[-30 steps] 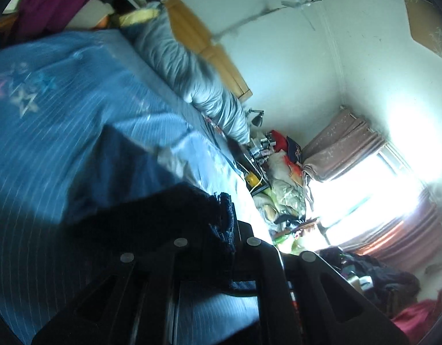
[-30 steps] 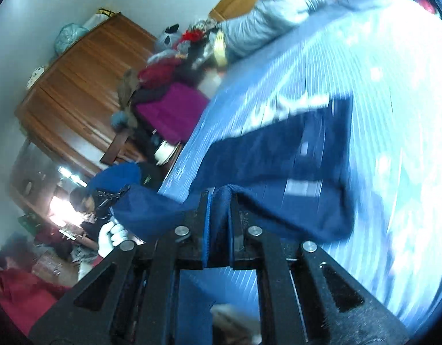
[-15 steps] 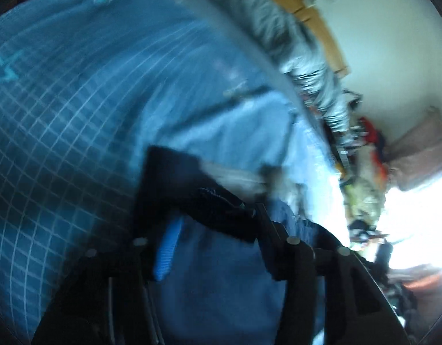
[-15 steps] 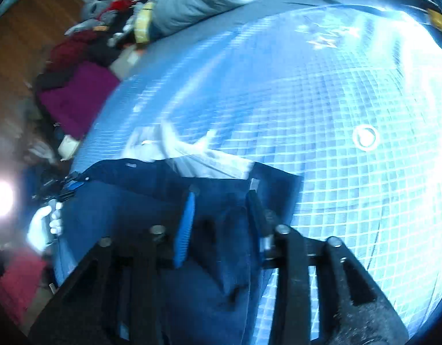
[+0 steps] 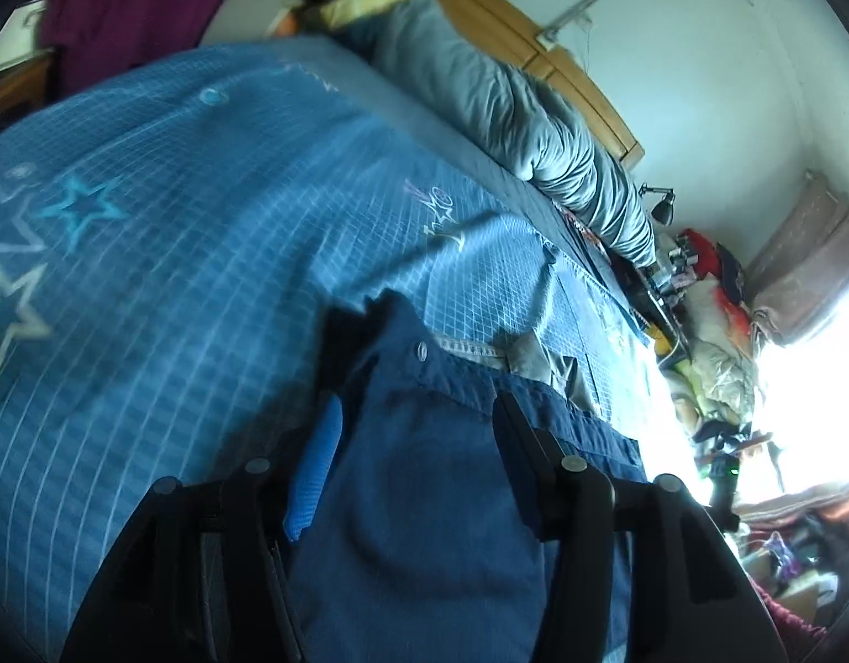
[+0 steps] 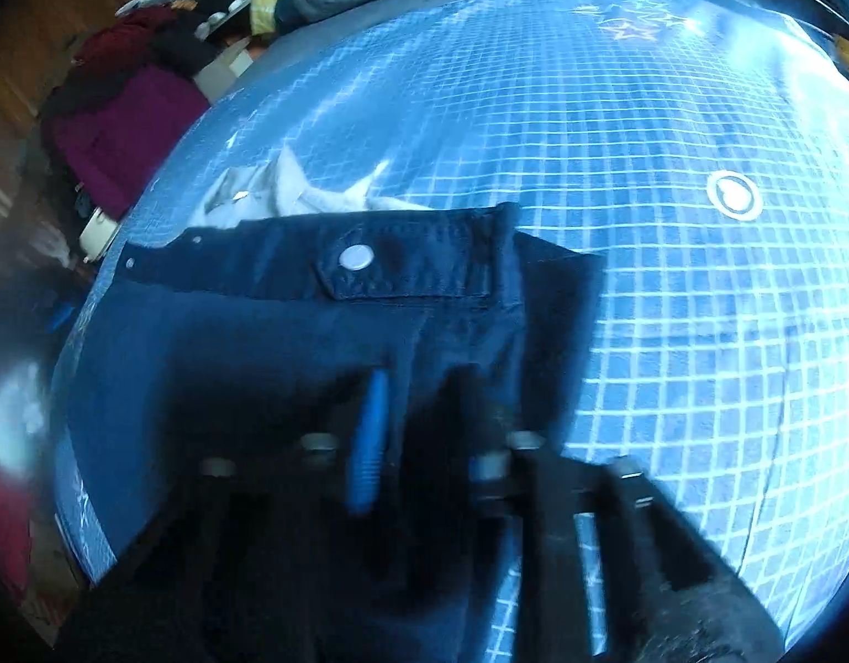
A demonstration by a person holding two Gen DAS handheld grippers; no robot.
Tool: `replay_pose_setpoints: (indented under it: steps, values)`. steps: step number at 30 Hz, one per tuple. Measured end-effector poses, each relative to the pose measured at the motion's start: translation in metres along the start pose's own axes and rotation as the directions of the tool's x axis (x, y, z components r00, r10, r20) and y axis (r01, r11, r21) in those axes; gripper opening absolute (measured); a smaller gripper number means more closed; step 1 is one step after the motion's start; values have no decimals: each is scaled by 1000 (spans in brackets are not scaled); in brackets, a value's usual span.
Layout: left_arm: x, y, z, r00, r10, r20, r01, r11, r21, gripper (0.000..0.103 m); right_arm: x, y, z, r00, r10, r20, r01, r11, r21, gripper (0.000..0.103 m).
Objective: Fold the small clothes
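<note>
The jeans (image 6: 314, 331) lay flat on the bed (image 6: 673, 304), waistband away from both claws. The left claw (image 5: 413, 442) and right claw (image 6: 424, 414) hung released over the denim. A shallow regrasp might catch one layer only, skewing the fold.

The left gripper (image 5: 413, 431), black with a bright blue pad on one finger, has its two fingers spread wide apart over a dark blue denim garment (image 5: 424, 497) with a metal snap button (image 5: 421, 351). The garment lies on a blue checked bedsheet printed with stars (image 5: 148, 248), and a pale lining strip shows at its far edge. Beyond it a rumpled grey quilt (image 5: 534, 127) stretches along a light wooden headboard (image 5: 534, 50) against the white wall. A purple cloth (image 5: 126, 5) hangs at the upper left. At the right, pinkish curtains (image 5: 805, 271) frame a glaring window beside a cluttered pile of things.
</note>
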State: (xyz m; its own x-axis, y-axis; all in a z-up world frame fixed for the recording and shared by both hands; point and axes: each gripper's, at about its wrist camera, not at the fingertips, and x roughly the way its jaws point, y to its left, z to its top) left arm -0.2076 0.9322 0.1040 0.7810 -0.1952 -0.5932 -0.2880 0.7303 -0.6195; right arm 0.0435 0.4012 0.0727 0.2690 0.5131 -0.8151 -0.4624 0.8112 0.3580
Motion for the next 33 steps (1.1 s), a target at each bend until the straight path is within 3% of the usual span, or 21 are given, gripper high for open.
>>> replay_pose_setpoints:
  steps: [4, 10, 13, 16, 17, 20, 24, 29, 33]
  values:
    - [-11, 1, -17, 1000, 6, -15, -5, 1000, 17, 58, -19, -9, -13, 998, 33, 45, -34, 999, 27, 0]
    - [-18, -7, -53, 998, 1, -68, 2, 998, 55, 58, -12, -22, -11, 1000, 4, -20, -3, 999, 48, 0]
    - [-26, -21, -76, 996, -24, -87, 31, 996, 89, 58, -19, -1, -9, 997, -70, -9, 70, 997, -27, 7]
    - [-31, -30, -94, 993, -54, -105, 65, 992, 104, 61, -37, 17, -13, 987, -147, 64, 151, 986, -75, 39]
    - [-31, -29, -99, 992, -60, -112, 70, 993, 93, 61, -47, 19, -17, 985, -145, 94, 151, 987, -58, 50]
    - [-36, -15, -111, 994, -40, -104, 42, 999, 17, 62, -71, 20, -40, 982, -122, 146, 124, 992, -6, 51]
    - [-65, 0, -140, 994, -99, -44, 94, 991, -98, 62, -94, 29, -91, 982, -86, 170, 83, 996, 25, 52]
    - [-69, 12, -180, 994, -105, -18, 98, 971, -216, 64, -82, 46, -154, 991, -73, 113, 67, 996, 63, 56]
    - [-52, 14, -180, 998, -48, 29, 54, 969, -242, 64, -78, 52, -175, 993, -72, 89, 66, 996, 66, 58]
